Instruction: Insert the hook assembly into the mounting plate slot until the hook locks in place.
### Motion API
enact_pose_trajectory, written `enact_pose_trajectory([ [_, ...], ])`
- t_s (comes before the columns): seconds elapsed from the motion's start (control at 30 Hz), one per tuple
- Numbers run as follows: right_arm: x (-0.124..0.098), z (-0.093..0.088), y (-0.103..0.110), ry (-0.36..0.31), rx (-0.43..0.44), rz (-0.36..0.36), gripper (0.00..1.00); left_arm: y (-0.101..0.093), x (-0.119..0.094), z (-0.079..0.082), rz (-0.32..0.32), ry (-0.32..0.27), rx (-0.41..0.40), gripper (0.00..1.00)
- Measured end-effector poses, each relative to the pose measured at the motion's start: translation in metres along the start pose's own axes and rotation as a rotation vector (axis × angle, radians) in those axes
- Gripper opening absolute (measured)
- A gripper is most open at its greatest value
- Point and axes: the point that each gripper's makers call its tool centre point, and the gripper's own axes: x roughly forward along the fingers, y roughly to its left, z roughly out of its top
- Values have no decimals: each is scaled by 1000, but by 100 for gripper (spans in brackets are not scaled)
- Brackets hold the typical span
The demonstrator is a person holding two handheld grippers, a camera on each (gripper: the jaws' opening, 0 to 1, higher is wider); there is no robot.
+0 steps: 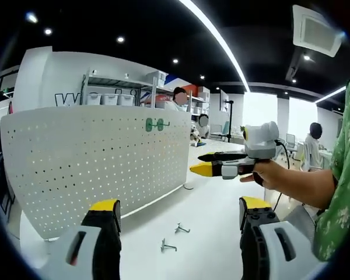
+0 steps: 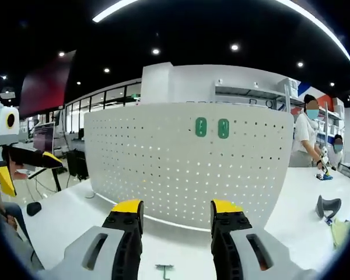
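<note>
Left tongs [image 1: 178, 224] wide, holding nothing; right tongs [image 2: 177, 224] likewise. Two hooks [image 1: 175, 237] on surface [image 1: 210, 192] near pegboard [image 1: 99, 157].

A white pegboard [image 2: 186, 169] dotted with holes carries two green hooks [image 2: 212, 128]; a sleeve [image 1: 344, 175] is green floral.

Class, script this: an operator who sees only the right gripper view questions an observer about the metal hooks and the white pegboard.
Operator: I see one metal hook below my jaws. Any more?
Observer: The left gripper view shows two hooks lying apart on the table, before the pegboard.
Operator: Where is my gripper?
Observer: A hand holds the right gripper above the table, off the pegboard's end, touching neither.
</note>
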Motion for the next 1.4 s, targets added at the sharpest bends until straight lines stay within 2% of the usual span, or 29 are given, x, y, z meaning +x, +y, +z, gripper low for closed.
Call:
enact_pose_trajectory([
  [0.2,-12,-13,6,27,-7,19,47,-6,-3,-12,-1,22,-5,85],
  [0.4,-18,-16,11,37,-19,37,46,-11,-5,-17,-1,32,-10,85],
  [0.57,-17,-32,18,77,-48,74,46,-14,-6,-22,0,40,-17,85],
  [0.87,-8,-51,26,136,-98,149,41,-15,-6,-23,3,45,-20,84],
  [1.2,10,-66,45,217,-193,298,30,-14,-8,-28,14,53,-28,84],
  [1.4,16,-73,54,245,-230,354,30,-13,-9,-31,22,58,-33,84],
])
